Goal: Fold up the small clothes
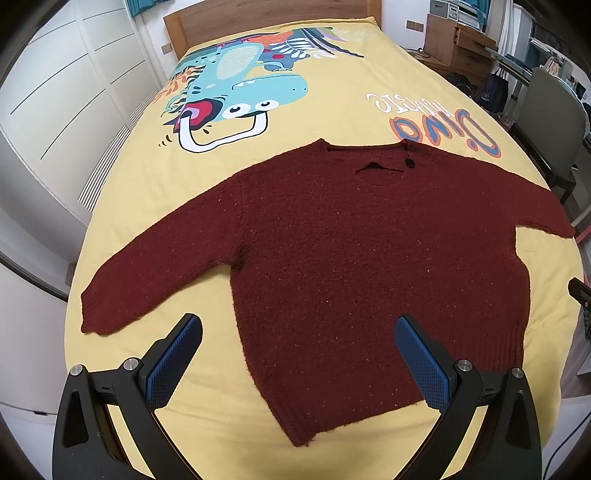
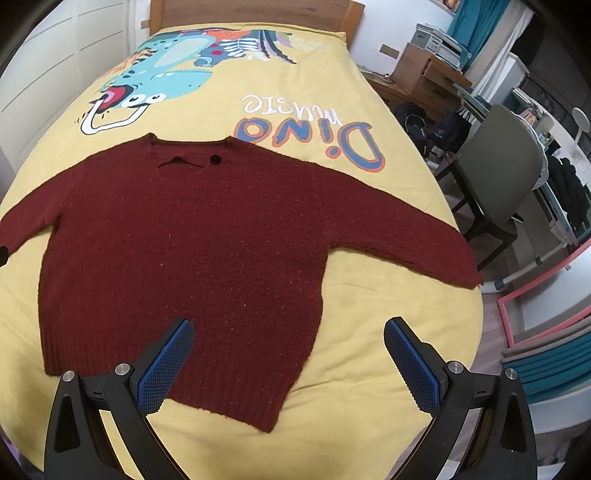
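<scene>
A dark red knitted sweater lies flat on the yellow bedspread, neck away from me, both sleeves spread out to the sides. It also shows in the right wrist view. My left gripper is open and empty, held above the sweater's lower left corner. My right gripper is open and empty, above the sweater's lower right corner. A dark part of the right gripper shows at the right edge of the left wrist view.
The bedspread carries a dinosaur print and "Dino music" lettering. A wooden headboard is at the far end. White wardrobe doors stand left. A grey chair, desk and bags stand right of the bed.
</scene>
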`<state>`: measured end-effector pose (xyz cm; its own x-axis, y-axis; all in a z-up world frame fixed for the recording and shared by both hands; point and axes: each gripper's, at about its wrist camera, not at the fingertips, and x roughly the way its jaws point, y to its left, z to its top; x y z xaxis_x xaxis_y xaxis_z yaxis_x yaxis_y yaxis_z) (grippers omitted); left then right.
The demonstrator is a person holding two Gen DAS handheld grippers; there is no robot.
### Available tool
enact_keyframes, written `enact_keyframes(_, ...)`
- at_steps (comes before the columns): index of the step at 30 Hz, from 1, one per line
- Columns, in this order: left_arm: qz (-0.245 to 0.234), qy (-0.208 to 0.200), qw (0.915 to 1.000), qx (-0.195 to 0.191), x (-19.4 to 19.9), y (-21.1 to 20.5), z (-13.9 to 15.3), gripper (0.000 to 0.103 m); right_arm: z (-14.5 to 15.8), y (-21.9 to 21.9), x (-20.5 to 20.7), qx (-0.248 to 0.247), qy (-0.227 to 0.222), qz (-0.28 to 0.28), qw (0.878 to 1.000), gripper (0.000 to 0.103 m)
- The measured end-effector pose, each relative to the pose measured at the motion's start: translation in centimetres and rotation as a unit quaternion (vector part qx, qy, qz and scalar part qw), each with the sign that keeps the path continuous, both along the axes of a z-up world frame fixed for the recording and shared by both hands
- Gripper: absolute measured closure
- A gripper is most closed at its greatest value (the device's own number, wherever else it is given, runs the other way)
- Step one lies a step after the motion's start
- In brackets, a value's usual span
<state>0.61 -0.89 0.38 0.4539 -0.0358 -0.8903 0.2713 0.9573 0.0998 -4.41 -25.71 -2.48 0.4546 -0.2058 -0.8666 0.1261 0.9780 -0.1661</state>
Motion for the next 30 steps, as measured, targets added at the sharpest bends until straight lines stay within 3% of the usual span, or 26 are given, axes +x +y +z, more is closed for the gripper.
enact_keyframes(10, -0.004, 0.002, 1.0, 0.007, 0.6, -0.4, -0.5, 0.001, -0.6, -0.2, 0.3, 0.014, -0.012, 0.003, 1.0, 0.001)
enact_keyframes(16, -0.003, -0.009, 1.0, -0.002, 2.1, -0.2, -0.7, 0.001, -2.8, -2.8, 0.8, 0.05, -0.027, -0.01, 0.998, 0.001)
enact_keyframes(23, 0.013, 0.009, 0.9997, 0.018, 4.8, 0.3, -2.5, 0.001, -5.4, -13.0, 2.3, 0.125, -0.063, -0.112, 0.984, 0.001)
enact_keyframes(30, 0.024, 0.035, 0.9989, 0.017, 6.9, 0.7, -5.3, 0.001, -10.8, -27.1, 5.5, 0.183, -0.046, -0.27, 0.944, 0.001)
